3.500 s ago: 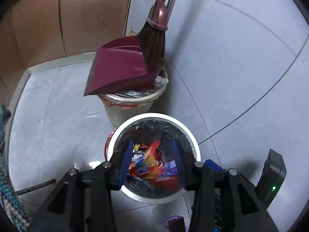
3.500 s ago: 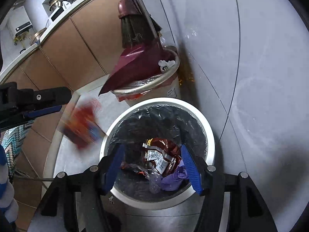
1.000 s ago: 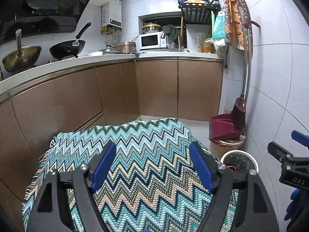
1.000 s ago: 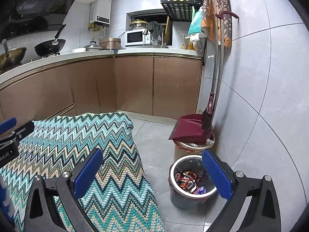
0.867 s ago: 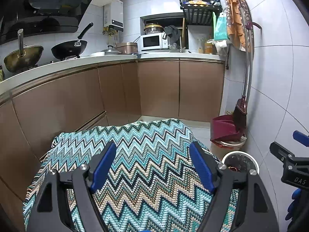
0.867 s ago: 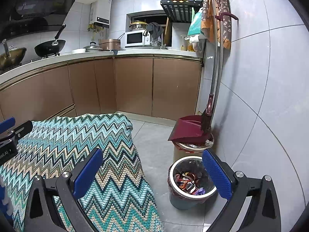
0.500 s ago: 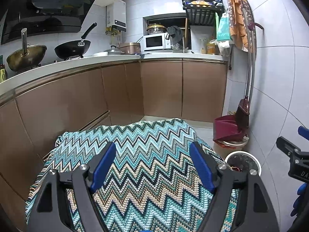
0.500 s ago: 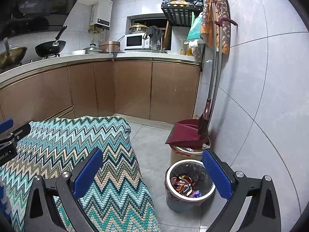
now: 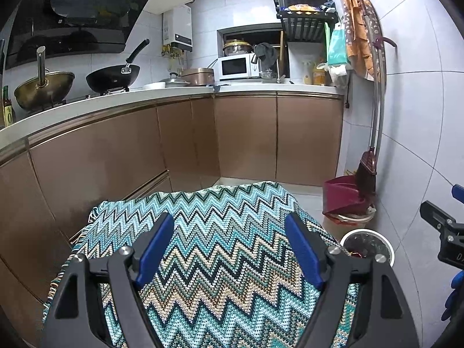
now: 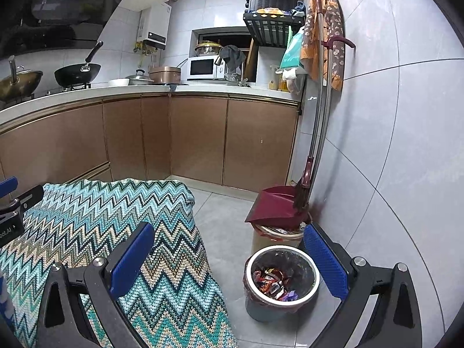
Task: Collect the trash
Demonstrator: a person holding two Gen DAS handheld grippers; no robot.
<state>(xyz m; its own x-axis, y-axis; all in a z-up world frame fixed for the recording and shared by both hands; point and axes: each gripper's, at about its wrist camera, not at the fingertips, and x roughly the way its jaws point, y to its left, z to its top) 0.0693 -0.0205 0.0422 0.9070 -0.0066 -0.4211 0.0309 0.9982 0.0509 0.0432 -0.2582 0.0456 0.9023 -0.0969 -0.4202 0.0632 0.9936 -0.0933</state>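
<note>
- Left gripper: jaws spread wide, nothing between them; hangs over zigzag knit cloth.
- Right gripper: also spread, empty; sits above cloth edge w/ floor below.
- Trash bin: on floor near tiled wall, just in front of 2nd bin w/ maroon dustpan. Upright, mouth up, long axis vertical; wrappers piled inside.
- No loose trash visible on cloth, so task looks about done.
- Risk: any further drop from up here could miss the rim & land on floor; a low swing might knock the bin over.

Trash bin partly behind left tool, seemingly
</note>
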